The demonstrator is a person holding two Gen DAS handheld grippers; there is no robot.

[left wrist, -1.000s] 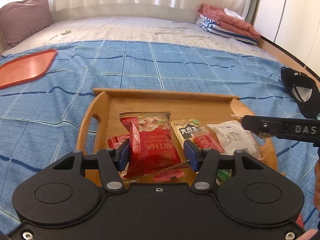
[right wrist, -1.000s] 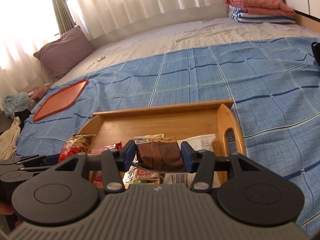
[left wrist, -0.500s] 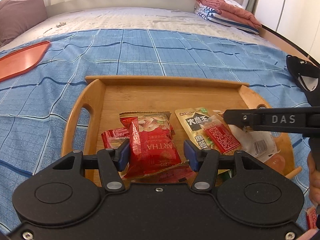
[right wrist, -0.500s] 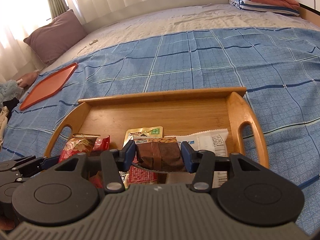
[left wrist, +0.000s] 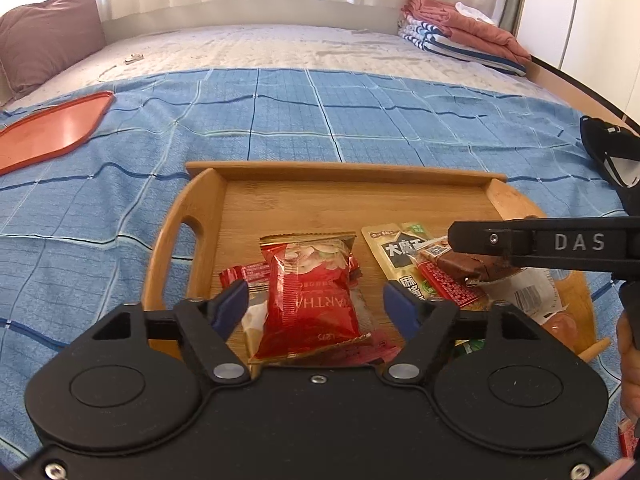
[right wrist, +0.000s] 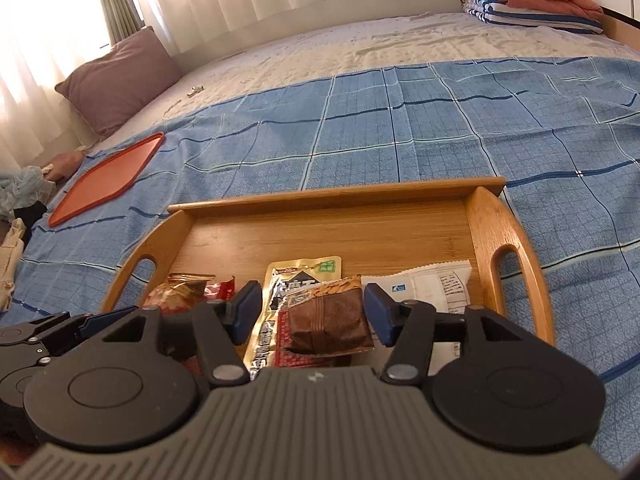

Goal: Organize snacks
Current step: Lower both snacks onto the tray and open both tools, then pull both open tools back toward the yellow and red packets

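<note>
A wooden tray (left wrist: 188, 216) with handles lies on the blue checked bedspread and holds several snack packets. My left gripper (left wrist: 316, 300) is open over the tray's left part; a red snack bag (left wrist: 308, 296) lies loose between its fingers. My right gripper (right wrist: 308, 312) is open over the tray's (right wrist: 480, 208) middle; a brown snack packet (right wrist: 328, 322) lies between its fingers on a tan packet (right wrist: 304, 272). The right gripper also shows in the left wrist view (left wrist: 472, 248), with the brown packet (left wrist: 468, 266) under it.
A white packet (right wrist: 436, 284) lies at the tray's right side. An orange tray (left wrist: 48, 128) lies on the bedspread to the left. Folded towels (left wrist: 460, 36) and a pillow (left wrist: 44, 36) are at the far edge. A black item (left wrist: 612, 156) lies to the right.
Both grippers have opened. The red bag and the brown packet have been let go and now lie on the tray.
</note>
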